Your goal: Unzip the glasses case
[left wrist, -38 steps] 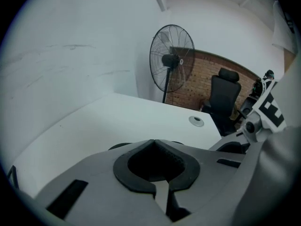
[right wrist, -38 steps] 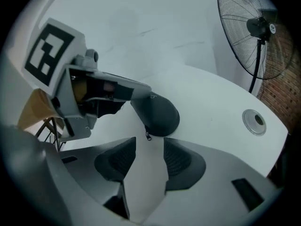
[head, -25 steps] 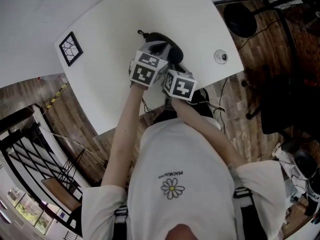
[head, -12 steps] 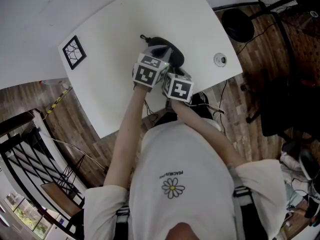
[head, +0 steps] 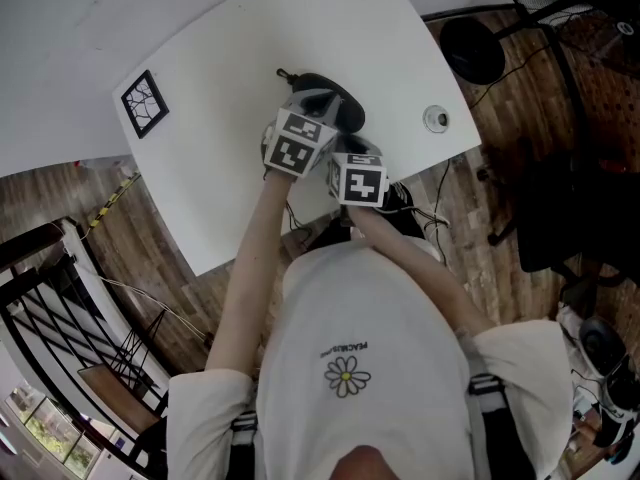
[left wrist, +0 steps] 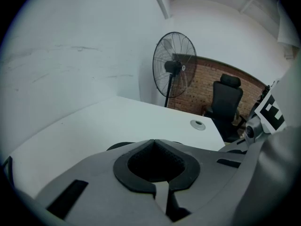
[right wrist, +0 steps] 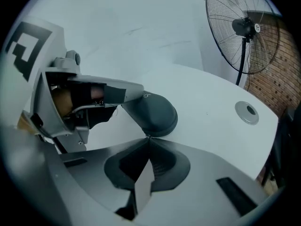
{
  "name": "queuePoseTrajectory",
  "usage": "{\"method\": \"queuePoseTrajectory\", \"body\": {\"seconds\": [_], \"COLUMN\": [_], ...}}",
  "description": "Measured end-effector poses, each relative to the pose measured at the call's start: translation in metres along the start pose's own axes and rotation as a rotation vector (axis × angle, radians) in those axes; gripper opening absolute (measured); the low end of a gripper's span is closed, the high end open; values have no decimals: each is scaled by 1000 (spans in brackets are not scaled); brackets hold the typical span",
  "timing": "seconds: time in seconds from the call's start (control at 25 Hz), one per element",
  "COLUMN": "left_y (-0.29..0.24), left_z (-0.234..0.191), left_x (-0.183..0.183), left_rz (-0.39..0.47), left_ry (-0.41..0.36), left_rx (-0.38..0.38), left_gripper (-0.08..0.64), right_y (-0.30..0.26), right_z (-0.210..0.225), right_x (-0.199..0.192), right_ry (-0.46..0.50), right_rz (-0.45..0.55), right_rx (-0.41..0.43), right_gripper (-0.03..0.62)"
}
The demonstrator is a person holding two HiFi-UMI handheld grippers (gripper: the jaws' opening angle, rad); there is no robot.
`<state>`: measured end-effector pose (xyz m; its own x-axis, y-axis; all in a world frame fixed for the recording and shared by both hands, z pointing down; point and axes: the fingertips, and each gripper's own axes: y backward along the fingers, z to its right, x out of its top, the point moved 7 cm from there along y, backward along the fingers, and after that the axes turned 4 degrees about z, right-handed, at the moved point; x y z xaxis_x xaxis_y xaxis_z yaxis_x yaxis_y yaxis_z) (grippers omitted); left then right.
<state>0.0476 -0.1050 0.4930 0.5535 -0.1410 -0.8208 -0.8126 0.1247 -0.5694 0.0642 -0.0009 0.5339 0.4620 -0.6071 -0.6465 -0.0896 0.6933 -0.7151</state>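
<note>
Dark, rounded glasses case (right wrist: 153, 114) on the white counter (head: 300, 28), close to the near edge and about midway along it. Left tool (left wrist: 153, 141) closed all the way, tips pressed together without a gap, with the dark curve of the case just beyond them; seen from the right gripper view, reaching in from the left and touching the top of the case. Right tool (right wrist: 148, 137) likewise pinched together, tips right at the near rim of the case, with a tiny glint at that point; too small to tell whether a zip pull is caught there. Round grommet (head: 434, 118) toward the near right corner, black-framed marker card (head: 141, 100) by the near left corner. Beyond the counter, standing fan (right wrist: 244, 27) before a brick wall (right wrist: 277, 79).
</note>
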Motion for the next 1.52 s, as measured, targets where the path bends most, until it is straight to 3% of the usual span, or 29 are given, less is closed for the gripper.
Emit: {"method": "queuePoseTrajectory", "body": {"seconds": [0.2, 0.4, 0.56, 1.0, 1.32, 1.52], "left_y": [-5, -2, -4, -8, -9, -8], "left_z": [3, 5, 8, 13, 14, 17], "left_x": [2, -4, -5, -1, -3, -3], "left_rz": [10, 35, 56, 55, 38, 43], "left_ry": [-41, -35, -23, 61, 122, 197], "left_rx": [12, 26, 44, 151, 214, 270], "left_gripper": [15, 15, 15, 15, 15, 15], "right_y": [6, 7, 0, -29, -47, -61], "right_z": [21, 42, 56, 69, 61, 49], "right_x": [5, 11, 21, 63, 79, 93], "right_ry": [61, 152, 333, 1016, 1311, 1388], "right_rz": [5, -5, -54, -186, -193, -182], "right_rx": [-16, -17, 63, 360, 515, 578], "right_gripper": [6, 6, 6, 6, 6, 6]}}
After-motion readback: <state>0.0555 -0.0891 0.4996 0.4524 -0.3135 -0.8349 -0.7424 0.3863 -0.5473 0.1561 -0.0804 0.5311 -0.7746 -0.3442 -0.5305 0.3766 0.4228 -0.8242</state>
